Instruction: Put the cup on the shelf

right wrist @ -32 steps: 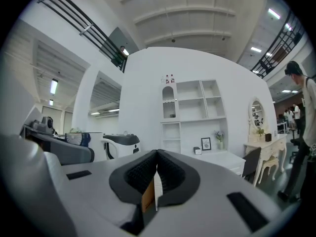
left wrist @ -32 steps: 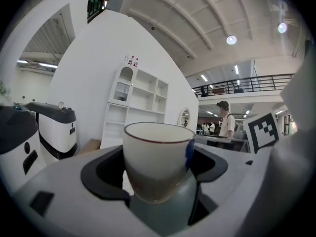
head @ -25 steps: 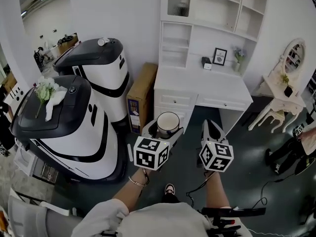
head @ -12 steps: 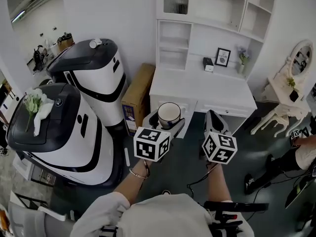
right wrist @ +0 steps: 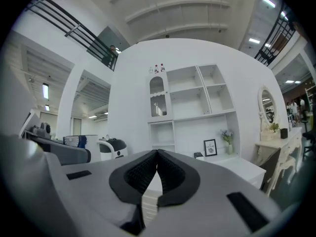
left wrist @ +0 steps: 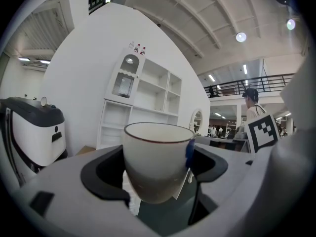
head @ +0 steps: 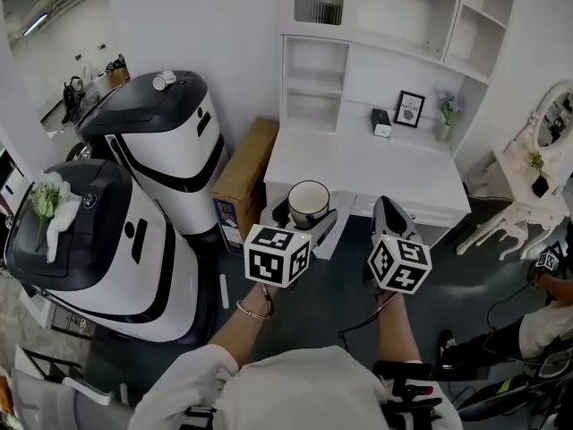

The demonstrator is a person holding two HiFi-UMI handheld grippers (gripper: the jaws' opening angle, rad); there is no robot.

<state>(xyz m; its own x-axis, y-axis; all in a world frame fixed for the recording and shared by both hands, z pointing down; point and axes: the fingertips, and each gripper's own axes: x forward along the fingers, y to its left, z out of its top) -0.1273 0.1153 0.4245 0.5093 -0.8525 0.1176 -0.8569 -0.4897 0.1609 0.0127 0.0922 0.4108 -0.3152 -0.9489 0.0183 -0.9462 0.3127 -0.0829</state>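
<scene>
**Grip state.** The left gripper is closed on the white ceramic cup with a thin dark rim. The cup stands upright between the black pads, mouth up. In the left gripper view the jaws hold the cup by its lower, tapering wall. A blue patch shows at the right-hand contact, and the view is too distorted to say what it is. The right gripper carries nothing, and its ribbed pads meet at the tips.

**Location of the cup.** It is held in the air just short of the front edge of the white desk top. It is well apart from the tall white shelf unit behind the desk.

**Hazards.**
- The wall narrows downward, so a slackened grip would probably let the cup slide or tip. From here it would fall to the dark floor.
- If the lift is too shallow, the rim or the jaws could strike a shelf board.
- A small black picture frame and a little vase of flowers stand on the desk's rear ledge. A low, wide approach could knock them over.

**Change against the earlier frames.** The desk and shelf unit sit closer and larger in the head view than one second ago. The two white-and-black domed machines have slid towards the left edge. This suggests the person has stepped forward. The cup remains in the same grip, and the right gripper remains shut.
</scene>
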